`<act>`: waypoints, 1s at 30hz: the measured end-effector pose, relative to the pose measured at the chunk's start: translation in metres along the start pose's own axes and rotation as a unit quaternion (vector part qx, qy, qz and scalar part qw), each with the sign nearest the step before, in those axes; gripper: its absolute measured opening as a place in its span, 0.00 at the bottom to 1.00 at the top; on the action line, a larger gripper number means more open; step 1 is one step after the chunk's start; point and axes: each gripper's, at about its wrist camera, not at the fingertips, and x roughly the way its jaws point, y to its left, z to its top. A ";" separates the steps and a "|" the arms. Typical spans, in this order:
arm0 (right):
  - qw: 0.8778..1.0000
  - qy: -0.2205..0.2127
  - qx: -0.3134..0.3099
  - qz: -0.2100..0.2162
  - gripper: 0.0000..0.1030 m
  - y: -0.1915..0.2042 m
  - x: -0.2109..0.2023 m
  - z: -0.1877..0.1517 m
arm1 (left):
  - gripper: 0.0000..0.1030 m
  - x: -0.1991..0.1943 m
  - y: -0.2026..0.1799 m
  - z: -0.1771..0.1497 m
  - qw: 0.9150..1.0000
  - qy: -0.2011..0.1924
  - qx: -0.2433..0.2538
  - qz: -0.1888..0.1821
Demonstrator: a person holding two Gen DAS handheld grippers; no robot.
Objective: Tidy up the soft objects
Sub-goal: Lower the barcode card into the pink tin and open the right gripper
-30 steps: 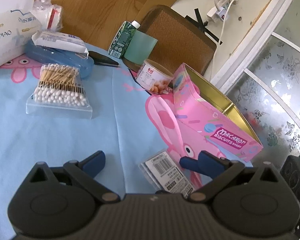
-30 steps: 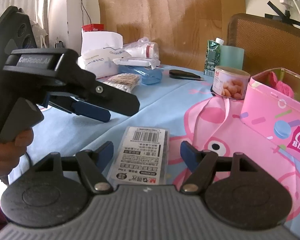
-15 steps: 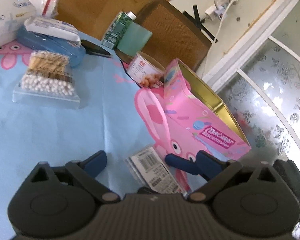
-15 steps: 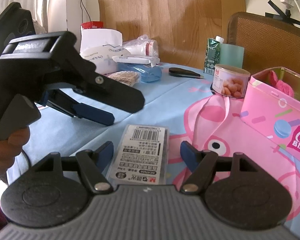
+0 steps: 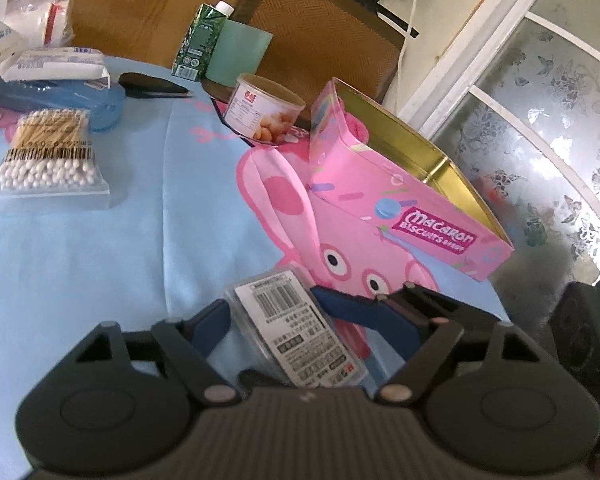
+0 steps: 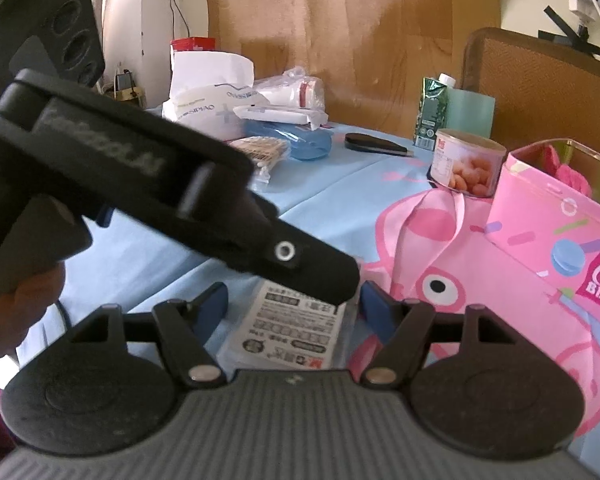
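Both grippers are closing around the flat labelled packet (image 5: 296, 328) low in the frame. The left gripper (image 5: 272, 312) and right gripper (image 6: 292, 308) fingers are not squeezing it yet.

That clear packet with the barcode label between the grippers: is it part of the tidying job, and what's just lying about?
In use: packet, pink tin, left gripper and right gripper, both closing around the packet.

Lying about: cotton swabs, can, carton, tissues.

Counts: 2 grippers (image 5: 268, 320) (image 6: 292, 308); 1 pack (image 5: 296, 336); 1 tin (image 5: 412, 200); 1 can (image 5: 260, 110); 1 carton (image 5: 198, 42); 1 swab bag (image 5: 48, 160).
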 end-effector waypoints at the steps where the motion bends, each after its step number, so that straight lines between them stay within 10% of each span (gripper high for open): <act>1: 1.000 -0.004 0.006 -0.004 0.64 -0.002 -0.001 -0.001 | 0.79 0.000 0.000 0.000 1.000 0.001 -0.003 -0.004; 17: 0.975 -0.158 0.049 -0.147 0.57 -0.072 -0.048 0.033 | 0.81 0.034 -0.103 0.080 0.989 -0.078 0.110 -0.068; 22: 0.958 -0.166 0.073 -0.221 0.58 -0.119 -0.047 0.036 | 0.98 0.075 -0.131 0.093 0.986 -0.086 0.133 -0.053; 30: 0.938 -0.152 0.153 -0.270 0.72 -0.151 -0.035 0.015 | 0.99 0.077 -0.087 0.079 0.994 -0.066 0.085 -0.029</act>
